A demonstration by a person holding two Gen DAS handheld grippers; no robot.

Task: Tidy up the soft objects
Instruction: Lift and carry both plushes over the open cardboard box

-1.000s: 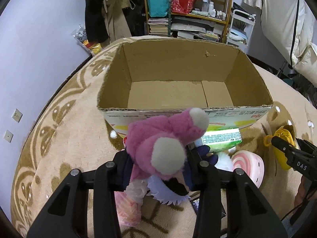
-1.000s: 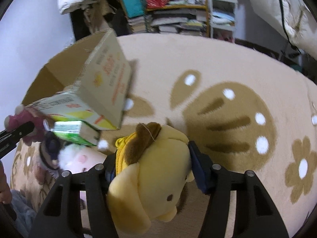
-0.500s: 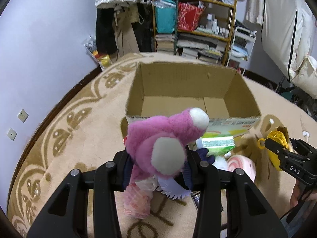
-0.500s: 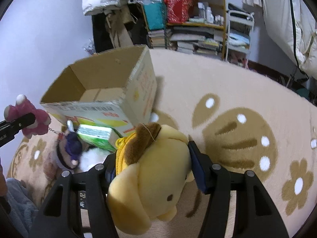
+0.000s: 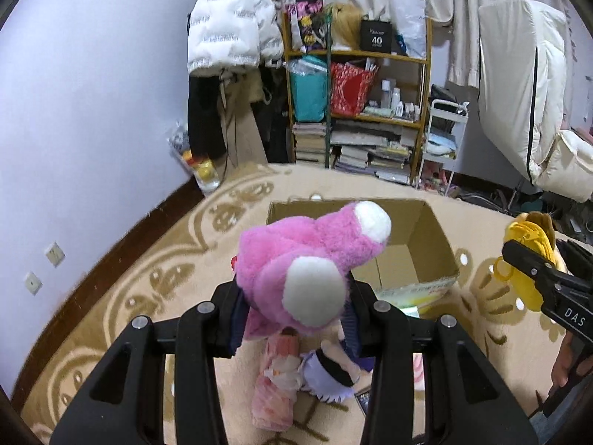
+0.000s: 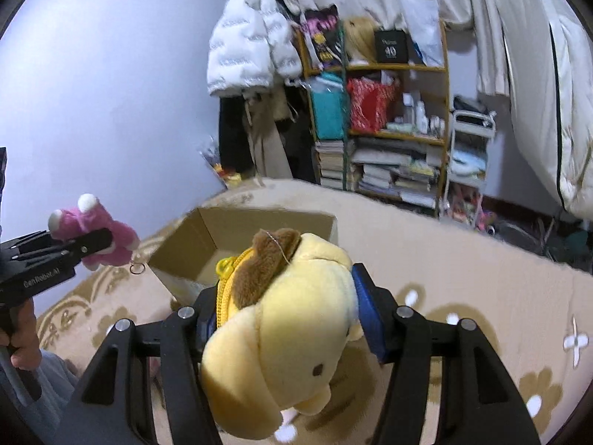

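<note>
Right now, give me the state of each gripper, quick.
Left gripper: closed on the pink plush toy.
Right gripper: closed on the yellow plush dog.

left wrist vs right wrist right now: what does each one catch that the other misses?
Only the left wrist view: the toys on the carpet below the left gripper, a pink striped plush and a purple-dressed doll, plus wall sockets.

Only the right wrist view: the yellow dog plush's face, its brown cap, and the key ring hanging from the pink plush.

Both: cardboard box, open and empty as far as visible, each gripper clamped on its plush, the bookshelf, white puffer jacket and patterned carpet.
</note>
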